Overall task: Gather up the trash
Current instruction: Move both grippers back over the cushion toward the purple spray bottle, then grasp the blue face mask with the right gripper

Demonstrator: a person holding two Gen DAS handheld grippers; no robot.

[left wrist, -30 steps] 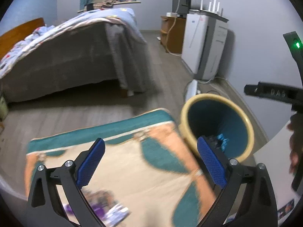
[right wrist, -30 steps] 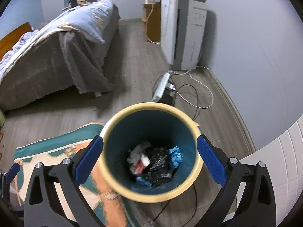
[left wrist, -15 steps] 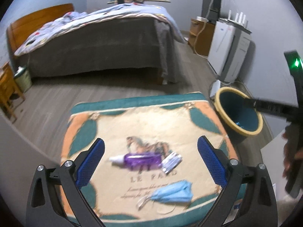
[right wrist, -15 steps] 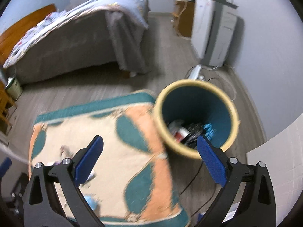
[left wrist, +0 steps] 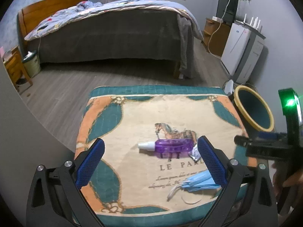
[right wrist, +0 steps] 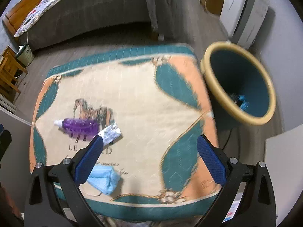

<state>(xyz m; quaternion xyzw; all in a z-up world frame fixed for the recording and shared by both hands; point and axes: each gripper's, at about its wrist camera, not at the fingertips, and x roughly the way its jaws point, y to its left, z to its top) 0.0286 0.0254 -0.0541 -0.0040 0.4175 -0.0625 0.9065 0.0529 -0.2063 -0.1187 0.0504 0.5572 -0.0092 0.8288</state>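
The left tool (left wrist: pixel 150 158) and right tool (right wrist: pixel 149 155) both hang spread wide and empty above the cloth-covered bench (left wrist: pixel 132 117). On it lie a purple bottle (left wrist: pixel 170 146), a foil wrapper (right wrist: pixel 110 133) touching its base, and nearer, a blue face mask (right wrist: pixel 106 180). Only the right view looks into the yellow-rimmed bin (right wrist: pixel 236 83), showing blue trash (right wrist: pixel 242 102); the left view shows the whole bed (left wrist: pixel 113 32).

I see a desk (left wrist: pixel 106 121) under a horse-print cloth, bearing a purple bottle (left wrist: pixel 172 146), foil wrapper (right wrist: pixel 110 133) and blue face mask (right wrist: pixel 106 179).
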